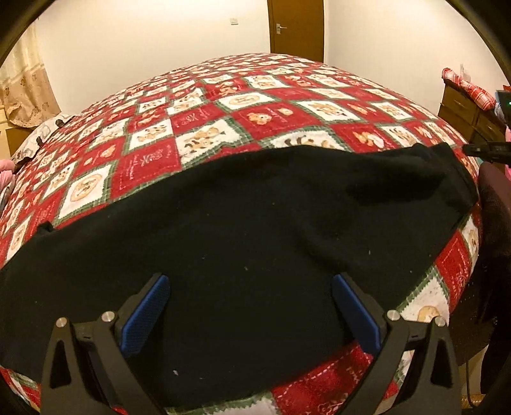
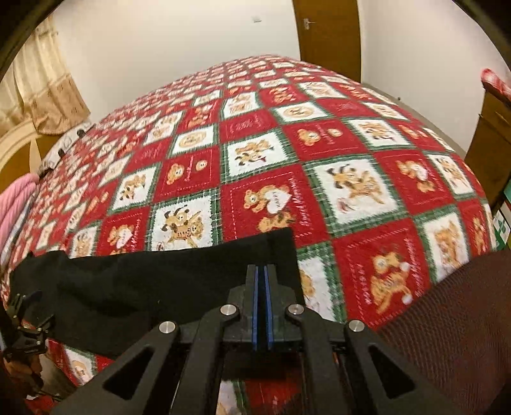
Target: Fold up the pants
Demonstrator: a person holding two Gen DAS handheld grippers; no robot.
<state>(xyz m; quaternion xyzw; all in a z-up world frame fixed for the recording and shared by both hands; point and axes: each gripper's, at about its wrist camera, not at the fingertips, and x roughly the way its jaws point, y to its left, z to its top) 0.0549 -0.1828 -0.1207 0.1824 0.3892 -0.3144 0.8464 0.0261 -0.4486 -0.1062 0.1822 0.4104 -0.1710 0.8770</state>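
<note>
Bed's quilted red-white-green patchwork bedspread (image 2: 367, 178) fills a cream-walled room, brown door (image 1: 295, 27) behind; soft black pants (image 1: 249, 223) lie across its near edge, left gripper (image 1: 250, 284) spread empty above, right gripper (image 2: 262, 271) pinched on pants' end.

Bare quilt (image 2: 262, 166) lies open from 10 to 2 o'clock beyond the black pants (image 1: 242, 217). A wooden dresser (image 1: 463, 108) blocks 2 o'clock, a dark chair (image 2: 447, 319) 4 o'clock.
</note>
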